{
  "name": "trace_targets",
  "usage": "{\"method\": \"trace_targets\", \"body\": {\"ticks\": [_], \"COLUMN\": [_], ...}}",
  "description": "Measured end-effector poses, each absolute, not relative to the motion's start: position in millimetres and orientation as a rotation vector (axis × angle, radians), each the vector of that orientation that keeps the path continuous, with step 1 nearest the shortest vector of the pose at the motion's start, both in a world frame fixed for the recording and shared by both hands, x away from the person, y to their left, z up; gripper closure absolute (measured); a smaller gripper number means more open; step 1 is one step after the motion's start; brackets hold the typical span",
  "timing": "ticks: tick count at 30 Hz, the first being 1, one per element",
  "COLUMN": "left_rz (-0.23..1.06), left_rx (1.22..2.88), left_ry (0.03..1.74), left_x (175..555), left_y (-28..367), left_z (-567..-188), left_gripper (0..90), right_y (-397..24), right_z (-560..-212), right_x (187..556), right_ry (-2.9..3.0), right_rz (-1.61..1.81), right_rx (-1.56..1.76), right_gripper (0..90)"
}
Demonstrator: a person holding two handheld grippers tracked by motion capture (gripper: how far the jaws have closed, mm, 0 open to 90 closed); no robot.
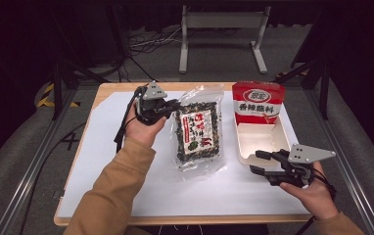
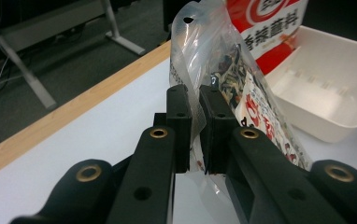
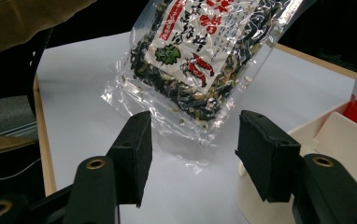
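Observation:
A clear bag of dark dried food with a white and red label (image 1: 199, 129) is in the middle of the white table top. My left gripper (image 1: 175, 105) is shut on the bag's upper left edge. In the left gripper view the two black jaws (image 2: 195, 100) pinch the clear film of the bag (image 2: 214, 56), which rises beyond them. My right gripper (image 1: 257, 161) is open at the near end of the white tray (image 1: 288, 132), with nothing between its jaws. In the right gripper view the bag (image 3: 195, 60) hangs tilted ahead of the open gripper (image 3: 193, 140), its lower edge near the table.
A red and white packet (image 1: 257, 100) stands upright in the far end of the white tray, whose near part is bare. The tray (image 3: 335, 135) lies close to the right jaw. A wooden table edge (image 1: 126, 87) runs around the white sheet. A metal stand (image 1: 222, 22) is on the floor behind.

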State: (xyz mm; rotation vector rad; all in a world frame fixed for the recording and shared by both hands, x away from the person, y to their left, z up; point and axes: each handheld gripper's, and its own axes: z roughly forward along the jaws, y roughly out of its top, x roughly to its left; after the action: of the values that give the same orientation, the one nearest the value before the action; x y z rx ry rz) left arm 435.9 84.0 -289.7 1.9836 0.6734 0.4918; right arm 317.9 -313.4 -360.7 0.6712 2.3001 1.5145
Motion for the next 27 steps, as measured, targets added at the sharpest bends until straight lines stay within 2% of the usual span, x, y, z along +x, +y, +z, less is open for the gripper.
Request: {"method": "trace_targets", "body": {"ticks": [10,22,27], "left_rz": [0.519,0.554,0.560], "left_rx": [1.985,1.976,1.965], "left_ry": [0.570,0.445,0.402], "left_x": [412,387,378], "left_y": [77,67,63], "left_z": [-276,-269,-266], "left_gripper": [83.7,83.7,83.7], "right_y": [-302,-285,-275], "right_z": [-346,-339,-340], "right_x": [338,384,401], "right_ry": [2.307,2.319,2.348], "right_rz": [1.531,1.585,1.568], "right_rx": [0.716,0.847,0.858], "right_gripper": [43.3,34.2,33.2]}}
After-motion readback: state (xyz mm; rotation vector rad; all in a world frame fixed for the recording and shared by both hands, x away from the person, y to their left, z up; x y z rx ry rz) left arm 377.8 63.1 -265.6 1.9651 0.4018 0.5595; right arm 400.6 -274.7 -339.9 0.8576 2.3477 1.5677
